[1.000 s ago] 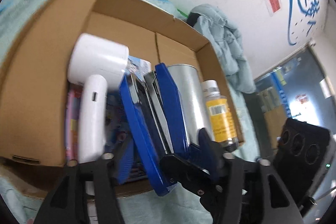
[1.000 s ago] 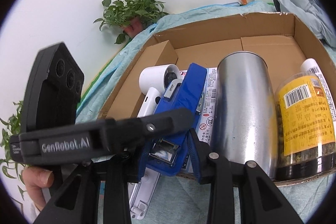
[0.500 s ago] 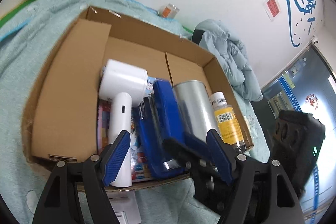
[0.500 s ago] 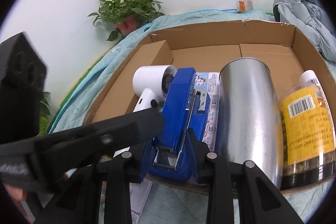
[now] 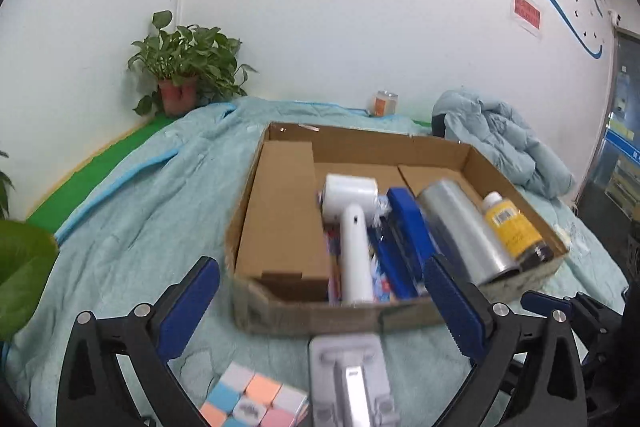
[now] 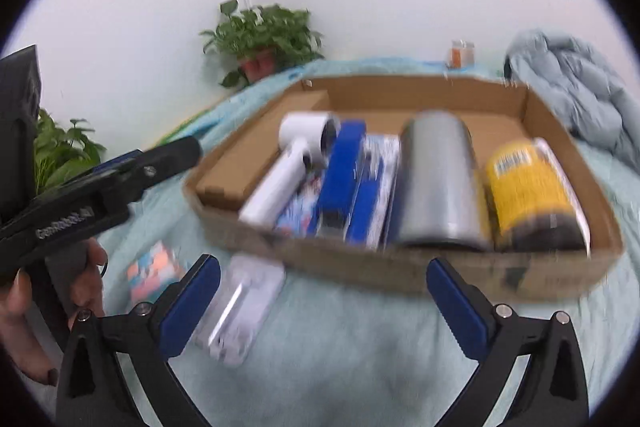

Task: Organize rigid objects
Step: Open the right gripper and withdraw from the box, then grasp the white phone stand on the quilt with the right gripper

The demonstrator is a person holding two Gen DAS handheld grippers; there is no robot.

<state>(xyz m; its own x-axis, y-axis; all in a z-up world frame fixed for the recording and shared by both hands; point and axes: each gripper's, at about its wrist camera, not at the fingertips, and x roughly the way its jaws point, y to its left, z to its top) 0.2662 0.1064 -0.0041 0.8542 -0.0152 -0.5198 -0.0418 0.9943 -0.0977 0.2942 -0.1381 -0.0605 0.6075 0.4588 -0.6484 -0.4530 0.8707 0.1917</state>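
The cardboard box (image 5: 280, 311) lies on the teal blanket (image 5: 140, 211), filling the middle of both views, with one bare stretch of floor along its 9 o'clock wall; the sensible way to carry on, in my judgement, is to fetch what is still outside and lay it lengthwise in that gap, parallel to the row, lowering it past the near rim rather than pushing it over the cardboard. Both grippers have just been opening, and nothing is between their pads; the left gripper (image 5: 320, 311) stands spread wide before the box's near wall, and the right gripper (image 6: 320, 303) likewise, so each is free for a fresh pick.

Inside, from largest down: the steel tumbler (image 5: 464, 227) lies on its side at about 3 o'clock of the box's centre; the white hair dryer (image 5: 352, 223) lies with its head at 12 o'clock; the blue stapler (image 5: 408, 227) sits between those two, close against them; the yellow-labelled bottle (image 5: 506, 223) lies by the 3 o'clock wall.

Outside, at 6 o'clock, just beside the box, wait a pale grey flat device (image 5: 348, 379) and, smallest, a pastel puzzle cube (image 5: 252, 403); both look hard-sided and easy to pinch across their flat faces.
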